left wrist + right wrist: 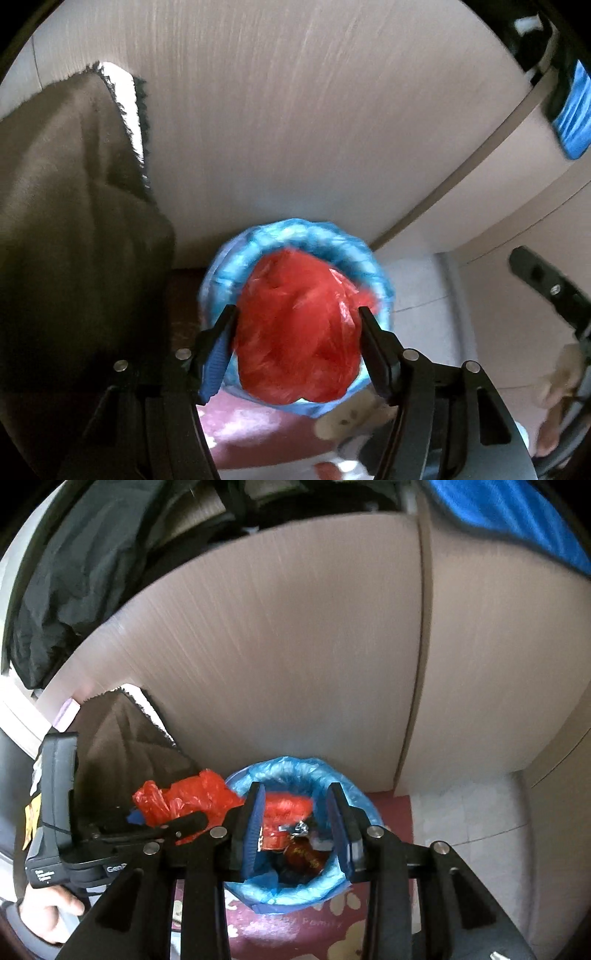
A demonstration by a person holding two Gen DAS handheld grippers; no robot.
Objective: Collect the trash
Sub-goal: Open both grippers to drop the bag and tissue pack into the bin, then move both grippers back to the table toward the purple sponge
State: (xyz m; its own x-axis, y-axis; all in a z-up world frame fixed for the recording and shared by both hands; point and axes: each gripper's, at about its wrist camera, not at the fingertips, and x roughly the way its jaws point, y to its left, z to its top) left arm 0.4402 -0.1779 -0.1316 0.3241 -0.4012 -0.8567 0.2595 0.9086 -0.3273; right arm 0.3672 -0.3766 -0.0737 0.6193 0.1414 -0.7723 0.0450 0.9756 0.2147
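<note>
A crumpled red plastic bag (pixel 295 332) fills the space between the fingers of my left gripper (pixel 297 314), right over a bin lined with a blue bag (pixel 295 236). The jaws stand wide and press the bag's sides. In the right wrist view the left gripper (pixel 166 823) holds the red bag (pixel 181 801) at the bin's left rim. My right gripper (pixel 295 794) is open and empty above the blue-lined bin (pixel 288 893), which holds red snack wrappers (pixel 291 845).
A beige cabinet front (pixel 295 110) stands behind the bin. A dark brown cloth (pixel 74 221) hangs to the left. A maroon mat with paw prints (pixel 295 930) lies under the bin. White floor tiles (pixel 461 812) lie to the right.
</note>
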